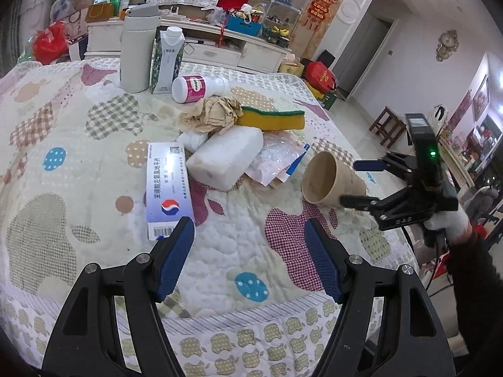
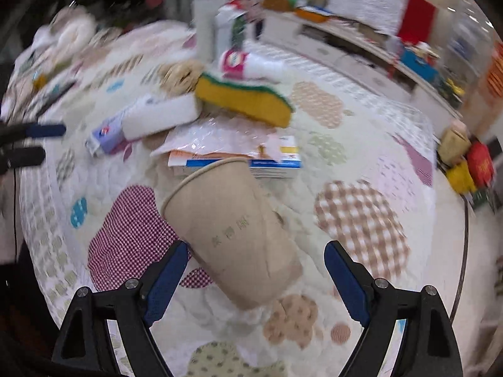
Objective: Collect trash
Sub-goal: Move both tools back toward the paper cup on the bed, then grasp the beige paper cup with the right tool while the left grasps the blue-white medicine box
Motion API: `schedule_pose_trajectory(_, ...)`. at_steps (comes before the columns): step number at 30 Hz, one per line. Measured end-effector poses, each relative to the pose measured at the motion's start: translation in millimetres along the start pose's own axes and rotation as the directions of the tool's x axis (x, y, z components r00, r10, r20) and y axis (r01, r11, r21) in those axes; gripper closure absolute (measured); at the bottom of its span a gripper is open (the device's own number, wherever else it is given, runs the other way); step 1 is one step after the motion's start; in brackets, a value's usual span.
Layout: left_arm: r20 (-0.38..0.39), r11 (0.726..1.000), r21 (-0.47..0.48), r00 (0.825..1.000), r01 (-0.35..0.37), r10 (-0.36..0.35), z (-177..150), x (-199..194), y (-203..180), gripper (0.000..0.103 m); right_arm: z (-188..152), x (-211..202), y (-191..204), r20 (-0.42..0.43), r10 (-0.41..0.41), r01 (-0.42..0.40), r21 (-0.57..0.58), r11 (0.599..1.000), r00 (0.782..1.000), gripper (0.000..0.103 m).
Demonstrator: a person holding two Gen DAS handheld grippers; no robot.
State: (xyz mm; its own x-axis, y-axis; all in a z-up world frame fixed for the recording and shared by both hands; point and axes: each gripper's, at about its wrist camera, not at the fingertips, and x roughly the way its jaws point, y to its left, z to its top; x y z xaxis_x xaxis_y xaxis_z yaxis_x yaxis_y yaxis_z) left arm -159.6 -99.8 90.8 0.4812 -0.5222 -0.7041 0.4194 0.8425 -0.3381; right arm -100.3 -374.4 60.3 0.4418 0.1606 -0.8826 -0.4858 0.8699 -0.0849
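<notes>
While both wide and empty, right tongs (image 2: 251, 270) astride tipped paper cup (image 2: 232, 235), left tongs (image 1: 250, 254) over bare quilt (image 1: 239, 235).

Tan cup (image 2: 232, 235), yellow sponge (image 1: 270, 119) (green top)

Tan paper cup (image 2: 232, 232) on its side on the patchwork quilt (image 1: 63, 157), mouth open toward the pile. Behind it, clear plastic wrapper (image 1: 276, 160) over a flat blue-and-white box (image 2: 276, 168). White foam block (image 1: 228, 158) tilted against a long blue-and-white medicine carton (image 1: 168, 188). Yellow sponge with green scrub face (image 1: 270, 119) beside crumpled brown paper (image 1: 213, 113). White bottle with pink label (image 1: 198, 87) toppled near the upright milk carton (image 1: 166, 62).
</notes>
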Motion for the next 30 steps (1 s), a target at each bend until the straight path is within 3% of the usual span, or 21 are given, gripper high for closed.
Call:
schedule_pose_trajectory(4, -0.028, 0.999, 0.011, 0.999, -0.039, 0.039, 7, 12, 13, 0.031, 5, 21, 2, -0.027, 0.032, -0.031, 0.024, 0.999, 0.999, 0.026)
schedule_pose_trajectory(8, -0.054, 0.997, -0.031, 0.997, -0.064, 0.062, 16, 32, 31, 0.031, -5, 12, -1, 0.043, 0.068, -0.073, 0.146, 0.987, 0.997, 0.035)
schedule_pose_trajectory(10, -0.045, 0.993, -0.031, 0.993, -0.11, 0.109, 22, 40, 35, 0.031, -13, 5, -3, 0.067, 0.089, -0.102, 0.219, 0.97, 0.994, 0.036)
schedule_pose_trajectory(13, -0.028, 0.982, -0.006, 0.982, -0.188, 0.187, 30, 55, 38, 0.031, -27, -5, 2, 0.079, 0.078, -0.097, 0.281, 0.955, 0.994, 0.036)
schedule_pose_trajectory(18, -0.117, 0.961, 0.001, 0.955, -0.275, 0.273, 33, 90, 48, 0.031, -38, -6, 8, 0.078, 0.036, -0.061, 0.344, 0.937, 0.996, 0.037)
schedule_pose_trajectory(21, -0.102, 0.963, -0.014, 0.959, -0.268, 0.265, 30, 91, 53, 0.036, -34, -2, 8, 0.08, 0.039, -0.066, 0.362, 0.93, 0.996, 0.037)
schedule_pose_trajectory(22, -0.091, 0.966, -0.024, 0.963, -0.258, 0.255, 29, 88, 54, 0.051, -33, 1, 8, 0.076, 0.046, -0.071, 0.369, 0.927, 0.996, 0.037)
schedule_pose_trajectory(23, -0.094, 0.97, -0.034, 0.967, -0.242, 0.237, 27, 85, 55, 0.057, -32, 6, 9, 0.065, 0.053, -0.073, 0.374, 0.925, 0.996, 0.037)
schedule_pose_trajectory(30, -0.086, 0.987, -0.022, 0.984, -0.159, 0.157, 2, 53, 35, 0.058, -37, -1, 8, 0.135, 0.058, -0.109, 0.413, 0.904, 0.989, 0.04)
